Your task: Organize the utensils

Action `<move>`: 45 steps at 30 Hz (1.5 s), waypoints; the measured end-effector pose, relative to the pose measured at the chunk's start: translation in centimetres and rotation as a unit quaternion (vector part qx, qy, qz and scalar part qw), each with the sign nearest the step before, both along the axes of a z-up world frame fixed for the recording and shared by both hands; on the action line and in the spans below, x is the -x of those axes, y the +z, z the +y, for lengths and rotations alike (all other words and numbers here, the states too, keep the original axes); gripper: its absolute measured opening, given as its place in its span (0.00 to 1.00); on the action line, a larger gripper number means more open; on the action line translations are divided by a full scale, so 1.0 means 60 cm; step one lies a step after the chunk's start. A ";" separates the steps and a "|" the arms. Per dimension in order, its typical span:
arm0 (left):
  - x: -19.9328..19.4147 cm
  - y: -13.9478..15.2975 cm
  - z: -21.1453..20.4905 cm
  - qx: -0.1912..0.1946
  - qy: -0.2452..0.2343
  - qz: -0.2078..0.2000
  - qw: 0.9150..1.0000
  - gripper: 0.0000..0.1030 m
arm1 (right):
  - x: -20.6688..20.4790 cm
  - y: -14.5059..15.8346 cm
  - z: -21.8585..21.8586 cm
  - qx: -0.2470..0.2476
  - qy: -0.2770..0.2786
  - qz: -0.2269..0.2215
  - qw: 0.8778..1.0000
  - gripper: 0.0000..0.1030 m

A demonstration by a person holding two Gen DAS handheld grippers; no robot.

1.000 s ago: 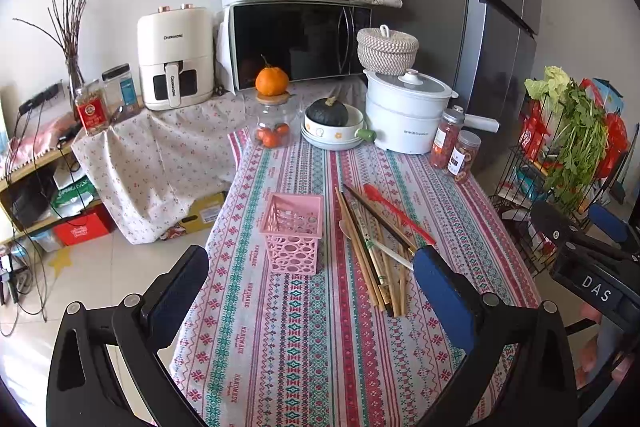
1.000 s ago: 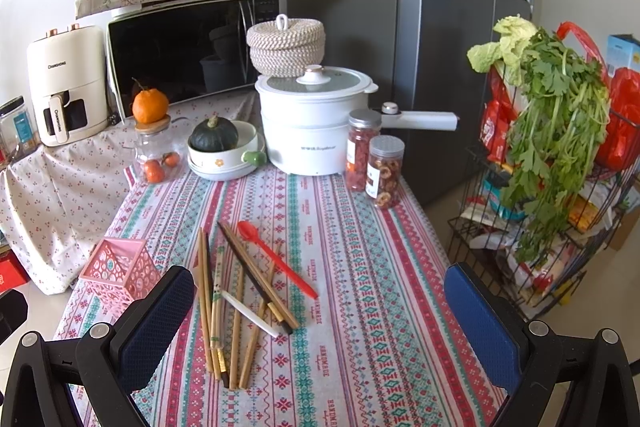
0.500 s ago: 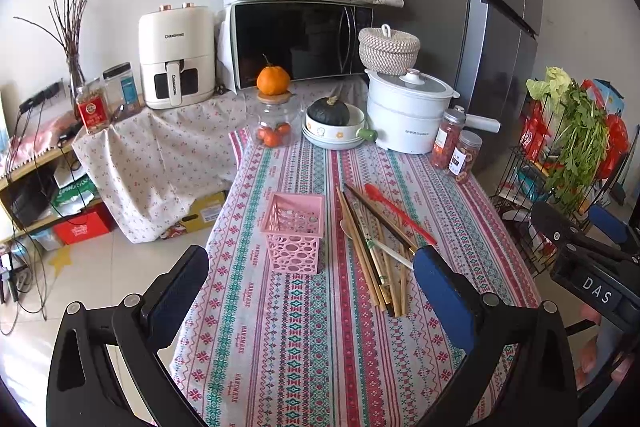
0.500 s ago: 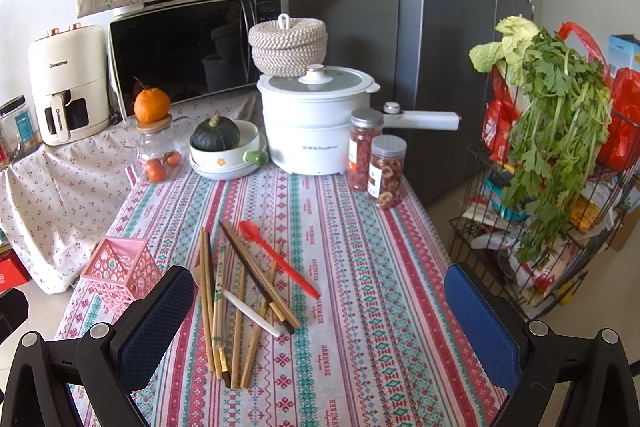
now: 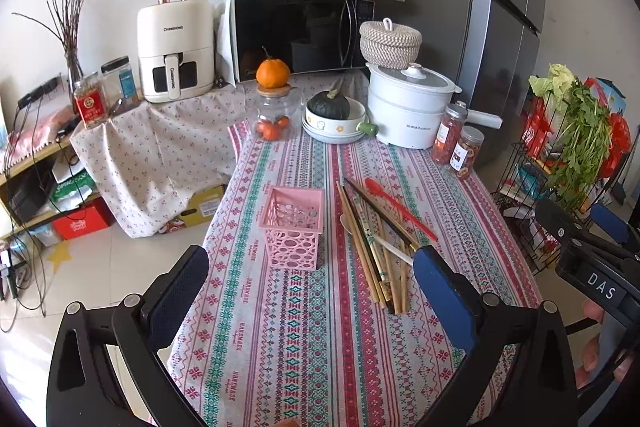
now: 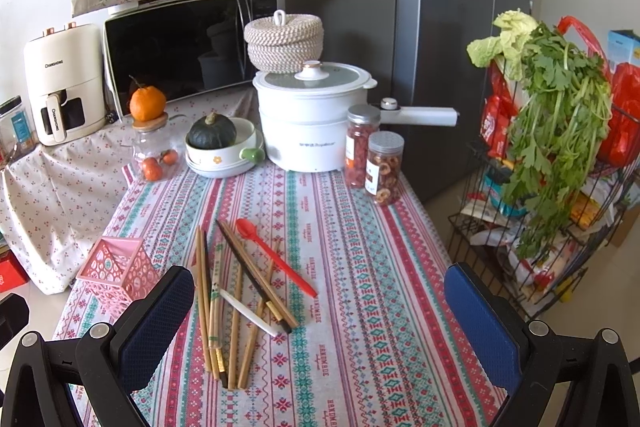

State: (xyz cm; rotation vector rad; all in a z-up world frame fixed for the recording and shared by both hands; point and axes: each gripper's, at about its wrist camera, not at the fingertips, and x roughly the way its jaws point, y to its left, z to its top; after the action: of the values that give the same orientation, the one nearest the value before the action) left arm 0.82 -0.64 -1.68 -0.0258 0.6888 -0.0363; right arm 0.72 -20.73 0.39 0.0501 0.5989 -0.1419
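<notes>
Both claws hang above the near end of the bench (image 5: 304, 339), each spread wide with nothing between the pads: the left claw (image 5: 312, 291) frames the pink basket (image 5: 297, 227), and the right claw (image 6: 320, 311) frames the loose utensils. The basket stands upright on the striped cloth, left of the pile and just apart from it; the left wrist view looks into its open top, though the latticed walls hide the floor of it, while in the right wrist view the left pad (image 6: 156, 323) cuts off its near corner. The chopsticks (image 6: 224, 303) lie fanned and crossed at mid-bench, several wooden and at least one dark, but how many there are cannot be counted where they overlap. A red spoon (image 6: 276, 257) lies at the right edge of the pile, and a white-handled utensil (image 6: 250, 313) lies slanted across the sticks; its pale bowl shows only in the left wrist view, and whether it is a spoon is hard to say. That view also catches part of the right tool and some fingers (image 5: 592, 347) at the frame's right edge, the hand mostly cut off. At the far end stand a white pot (image 6: 308, 123), two jars (image 6: 374, 155) and a bowl holding a green squash (image 6: 212, 135).
</notes>
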 end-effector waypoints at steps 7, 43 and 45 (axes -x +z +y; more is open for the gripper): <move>-0.017 -0.009 -0.009 -0.004 -0.013 0.003 1.000 1.00 | -0.028 -0.015 -0.006 0.013 -0.007 0.015 1.000 1.00; -0.346 -0.149 -0.113 0.004 -0.042 0.213 0.976 1.00 | -0.239 -0.194 -0.146 -0.106 -0.030 0.216 0.970 1.00; -0.369 -0.163 -0.124 -0.010 -0.054 0.230 0.972 1.00 | -0.245 -0.203 -0.156 -0.113 -0.039 0.224 0.967 1.00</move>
State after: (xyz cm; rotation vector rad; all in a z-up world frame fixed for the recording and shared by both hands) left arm 22.94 -8.07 -11.45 0.0243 1.1545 -0.1318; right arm 15.41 -30.09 -11.78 0.2674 1.0640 -0.1621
